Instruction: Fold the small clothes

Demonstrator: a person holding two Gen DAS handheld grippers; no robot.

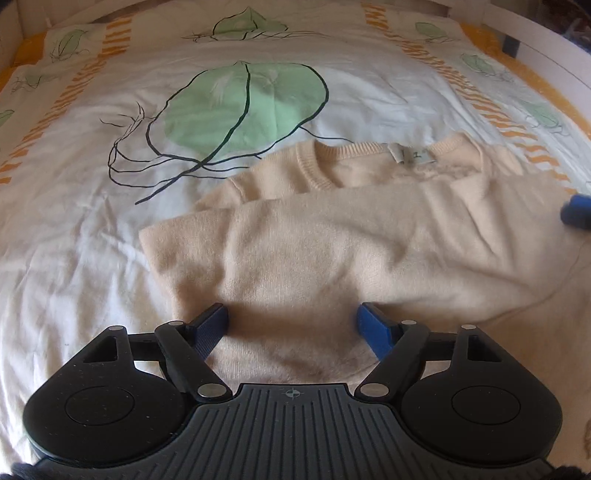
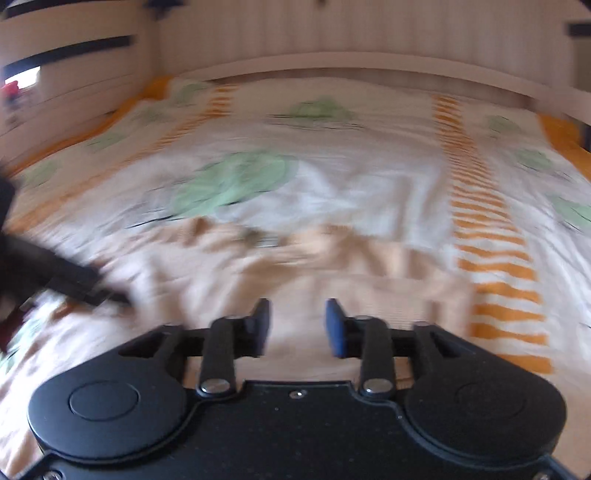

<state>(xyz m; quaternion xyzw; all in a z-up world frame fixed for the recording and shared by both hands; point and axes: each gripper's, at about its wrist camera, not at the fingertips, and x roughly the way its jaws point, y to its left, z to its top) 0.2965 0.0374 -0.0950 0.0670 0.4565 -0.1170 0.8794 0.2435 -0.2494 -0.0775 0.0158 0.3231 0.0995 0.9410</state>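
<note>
The cream sweater (image 1: 332, 236) lay partly folded below the green leaf print (image 1: 243, 110); both the left gripper (image 1: 291, 321) and the right gripper (image 2: 297, 325) hovered spread, empty; further folds seemingly remained.

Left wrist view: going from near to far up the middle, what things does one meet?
Left gripper with open jaws → folded cream sweater → its neck label → big green leaf print on the bedsheet → white bed frame.

This is a bedroom in a home. A bed (image 1: 92, 229) fills both views, spread with a white cover (image 1: 258, 66) printed with green leaves and orange stripes. A pale bed frame (image 2: 369, 64) edges it, backed by what looks like a panelled wall (image 2: 332, 29).
</note>
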